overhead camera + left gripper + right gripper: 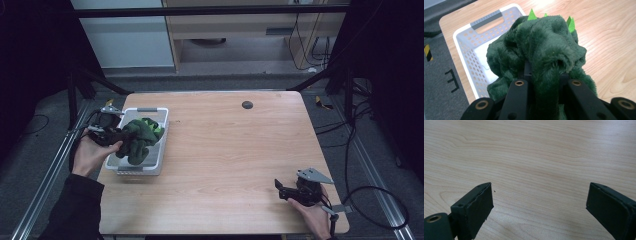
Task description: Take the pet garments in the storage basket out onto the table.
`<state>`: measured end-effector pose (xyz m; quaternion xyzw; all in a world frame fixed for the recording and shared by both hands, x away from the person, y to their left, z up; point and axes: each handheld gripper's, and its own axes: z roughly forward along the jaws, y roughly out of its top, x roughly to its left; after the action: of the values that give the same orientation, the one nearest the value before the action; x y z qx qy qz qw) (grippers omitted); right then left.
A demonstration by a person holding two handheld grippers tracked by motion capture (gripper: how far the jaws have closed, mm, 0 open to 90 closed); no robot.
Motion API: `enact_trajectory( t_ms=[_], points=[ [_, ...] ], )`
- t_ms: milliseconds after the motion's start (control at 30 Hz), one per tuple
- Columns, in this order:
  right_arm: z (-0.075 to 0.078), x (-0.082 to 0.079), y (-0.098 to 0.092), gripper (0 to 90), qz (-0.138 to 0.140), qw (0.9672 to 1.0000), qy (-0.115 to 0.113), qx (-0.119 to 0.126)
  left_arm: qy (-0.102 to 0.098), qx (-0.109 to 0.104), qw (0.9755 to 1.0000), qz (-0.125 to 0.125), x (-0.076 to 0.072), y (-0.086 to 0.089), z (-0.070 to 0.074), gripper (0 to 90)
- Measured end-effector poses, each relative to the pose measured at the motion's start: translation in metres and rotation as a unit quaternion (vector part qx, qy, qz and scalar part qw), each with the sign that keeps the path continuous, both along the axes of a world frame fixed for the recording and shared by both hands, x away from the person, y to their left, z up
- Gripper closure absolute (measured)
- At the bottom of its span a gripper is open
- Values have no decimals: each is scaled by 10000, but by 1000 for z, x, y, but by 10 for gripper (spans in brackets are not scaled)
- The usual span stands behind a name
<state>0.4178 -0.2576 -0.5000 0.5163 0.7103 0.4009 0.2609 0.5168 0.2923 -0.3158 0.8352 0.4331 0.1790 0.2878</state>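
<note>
A dark green plush toy (138, 139) with bright green spikes hangs over a white perforated basket (156, 162) at the table's left side. My left gripper (116, 135) is shut on a fold of the plush toy (544, 52), which covers the jaw tips in the left gripper view, with the basket (466, 45) below and behind it. My right gripper (281, 189) rests near the front right corner of the table, open. In the right gripper view its pads (477, 207) stand wide apart over bare wood with nothing between them.
The wooden table (235, 150) has a small dark round disc (247, 104) near its far edge. Cables trail on the floor to the right. Metal rails run along both sides of the table.
</note>
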Motion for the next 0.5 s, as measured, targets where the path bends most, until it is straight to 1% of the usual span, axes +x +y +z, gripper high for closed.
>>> enact_trajectory(
  t_ms=[167, 200, 367, 400, 500],
  points=[
    [0, 0, 0, 71, 2, 10000, -4, 2, -13, 53, 9998, -173, -4, -7, 7, 780],
    [1, 0, 0, 71, -6, 10000, 27, 47, -21, 62, 9998, -209, -5, -9, 9, 780],
    [1, -1, 0, 71, -7, 10000, 20, 48, -66, 124, 9990, -424, -12, -20, 18, 779],
    [1, -1, 0, 71, -7, 10000, 20, 48, -66, 124, 9990, -424, -12, -20, 18, 779],
    [1, 0, 0, 71, -12, 10000, 13, 46, -82, 225, 9982, -550, -16, -27, 23, 779]
  ],
)
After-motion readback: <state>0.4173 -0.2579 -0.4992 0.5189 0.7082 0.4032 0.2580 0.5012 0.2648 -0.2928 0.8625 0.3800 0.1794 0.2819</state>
